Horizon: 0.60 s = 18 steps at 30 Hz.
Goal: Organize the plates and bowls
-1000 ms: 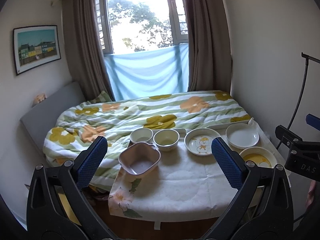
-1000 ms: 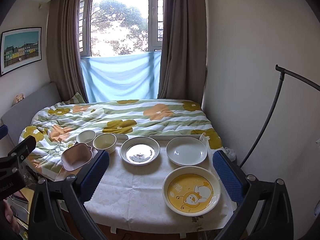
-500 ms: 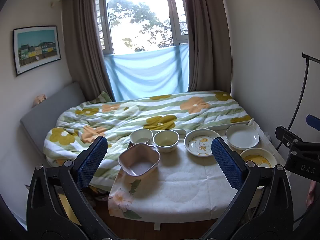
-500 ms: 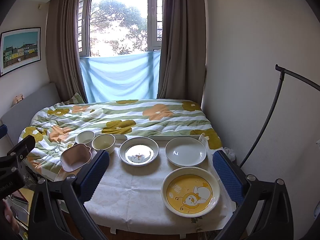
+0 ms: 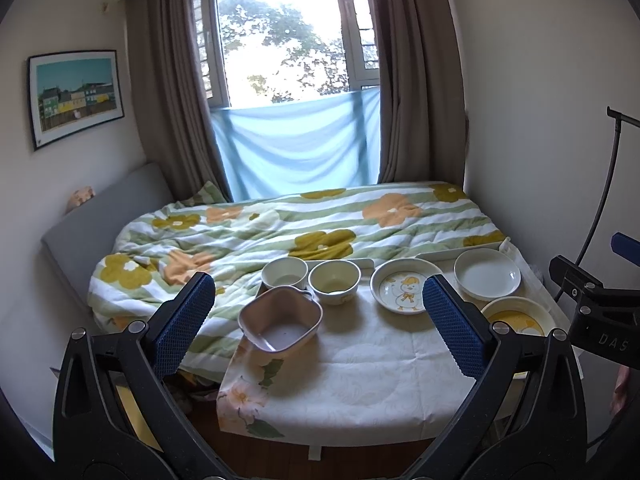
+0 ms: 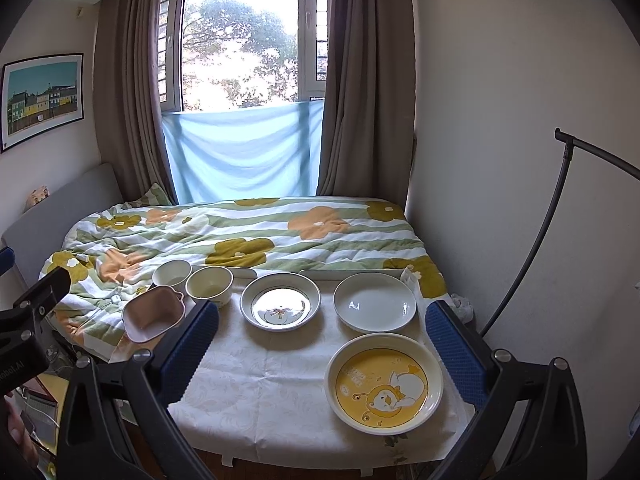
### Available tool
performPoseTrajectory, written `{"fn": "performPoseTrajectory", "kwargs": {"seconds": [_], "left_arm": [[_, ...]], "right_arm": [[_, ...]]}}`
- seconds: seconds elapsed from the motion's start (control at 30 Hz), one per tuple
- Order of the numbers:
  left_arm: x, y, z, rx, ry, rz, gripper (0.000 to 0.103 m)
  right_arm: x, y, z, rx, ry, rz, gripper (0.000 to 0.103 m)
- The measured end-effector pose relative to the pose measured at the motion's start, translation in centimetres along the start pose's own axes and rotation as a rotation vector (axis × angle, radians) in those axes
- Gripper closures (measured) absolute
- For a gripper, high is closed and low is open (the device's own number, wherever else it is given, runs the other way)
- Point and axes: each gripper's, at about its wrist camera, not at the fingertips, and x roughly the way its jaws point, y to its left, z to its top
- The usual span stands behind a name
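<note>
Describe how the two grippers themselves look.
The left gripper and the right gripper match: black arms with triangular cutouts and silver bolts, and dark-blue textured pads. The right one's body shows white "DAS" lettering in the left view.

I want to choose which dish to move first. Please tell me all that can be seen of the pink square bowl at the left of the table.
The pink square bowl has rounded corners, a paler rim, a small lug handle on its far side and a whitish inside that looks empty. It looks like matte ceramic or plastic. It sits tilted at the table's left edge, partly on the tablecloth, partly toward the quilt. It stands close before the white bowl; contact is unclear. Neither gripper touches it.
</note>
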Motion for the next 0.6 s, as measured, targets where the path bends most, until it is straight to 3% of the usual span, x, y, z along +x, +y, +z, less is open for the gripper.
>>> {"fn": "performPoseTrajectory", "kwargs": {"seconds": [0.6], "left_arm": [[0.28, 0.20, 0.26, 0.004, 0.005, 0.000, 0.000]], "right_arm": [[0.23, 0.13, -0.08, 0.003, 0.003, 0.001, 0.000]]}}
